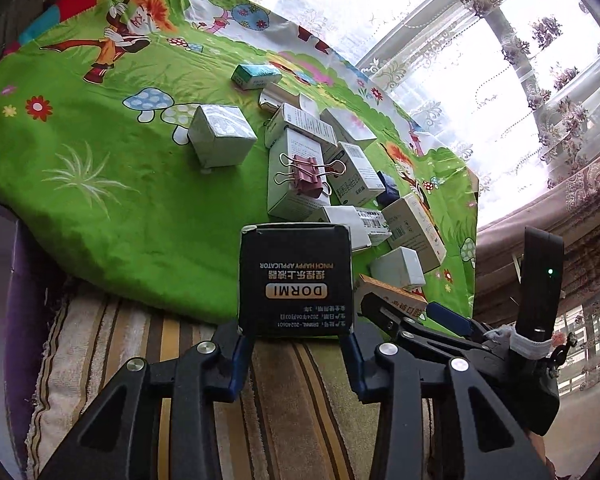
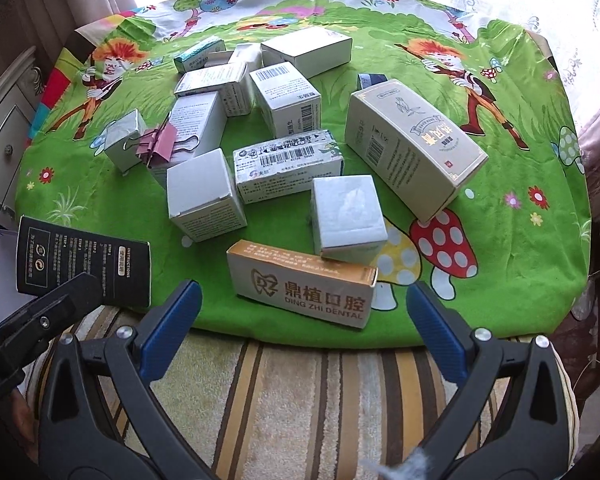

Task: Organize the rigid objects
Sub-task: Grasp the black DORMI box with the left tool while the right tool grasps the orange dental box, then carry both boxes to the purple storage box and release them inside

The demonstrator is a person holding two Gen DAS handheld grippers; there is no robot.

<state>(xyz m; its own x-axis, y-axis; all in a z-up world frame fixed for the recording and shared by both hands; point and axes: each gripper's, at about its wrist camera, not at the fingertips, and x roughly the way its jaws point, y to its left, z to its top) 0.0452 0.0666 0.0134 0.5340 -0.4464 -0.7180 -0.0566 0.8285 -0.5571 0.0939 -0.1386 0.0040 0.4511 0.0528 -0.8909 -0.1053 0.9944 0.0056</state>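
left claw [image 1: 296, 356] clenched on the black dormi box [image 1: 295, 280] at lower centre, over the striped towel [image 1: 292, 392]. right claw [image 2: 304, 312] released, straddling the orange dental box [image 2: 300, 290] on the green cloth [image 2: 500, 240]. farther up, white boxes [image 2: 276, 104] clustered around a pink binder clip [image 2: 158, 146].

Boxes [image 2: 276, 128] crowd cloth centre; right side [image 2: 532, 184] (green cloth) lies free.

left wrist: oblique, close | right wrist: steeper | shared: green cloth [image 1: 132, 200] [image 2: 500, 280]
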